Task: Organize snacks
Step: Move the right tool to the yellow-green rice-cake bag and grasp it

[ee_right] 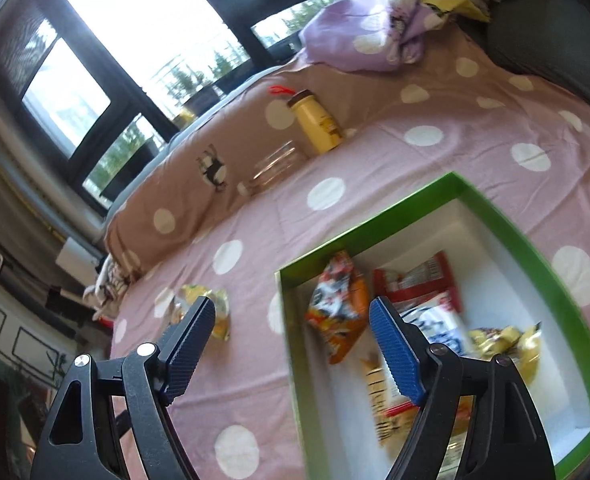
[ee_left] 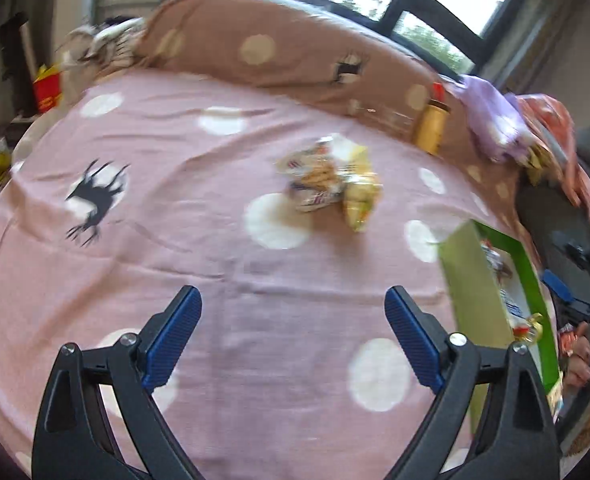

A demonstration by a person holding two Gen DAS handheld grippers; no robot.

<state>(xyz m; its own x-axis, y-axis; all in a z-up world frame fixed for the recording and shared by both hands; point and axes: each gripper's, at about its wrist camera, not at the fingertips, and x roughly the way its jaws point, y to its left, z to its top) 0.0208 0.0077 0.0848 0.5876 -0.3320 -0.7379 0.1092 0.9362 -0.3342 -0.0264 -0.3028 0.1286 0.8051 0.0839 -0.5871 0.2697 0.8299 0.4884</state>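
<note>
Left claw [ee_left: 293, 312] wide, empty, over pink sheet [ee_left: 215, 280]; snacks [ee_left: 331, 180] mid-frame. Right claw [ee_right: 293, 320] wide, empty, w/ green box [ee_right: 535, 252] at lower right.

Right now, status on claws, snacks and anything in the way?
Both claws, left and right, open, empty. Some snacks in green box, two packets still on bedspread. Path clear.

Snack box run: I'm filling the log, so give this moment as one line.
left gripper: open, empty | right gripper: open, empty, at box edge | box: several snack bags inside | loose bags: on bedsheet
</note>
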